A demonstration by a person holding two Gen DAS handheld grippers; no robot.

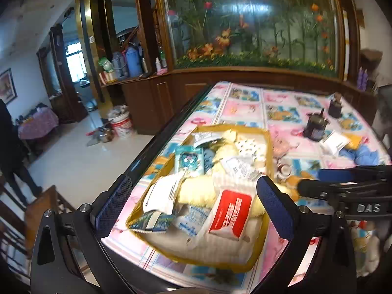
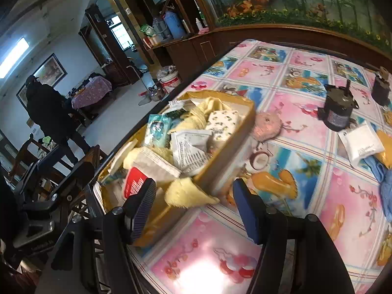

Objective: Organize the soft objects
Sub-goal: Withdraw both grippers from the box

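Note:
A shallow gold box sits on the table near its left edge, filled with several soft packs and yellow plush cloth. A red-and-white pack lies at its near end. My left gripper is open and empty, hovering over the box's near end. My right gripper is open and empty, at the box's near right corner above the yellow cloth. A white pack, a blue cloth and a pink plush lie loose on the table.
The table wears a pink and blue patterned cover. Two dark motor-like cylinders stand at the far right. Wooden cabinets and a floral glass panel stand behind. A person in black stands at left. A wooden chair is beside the table.

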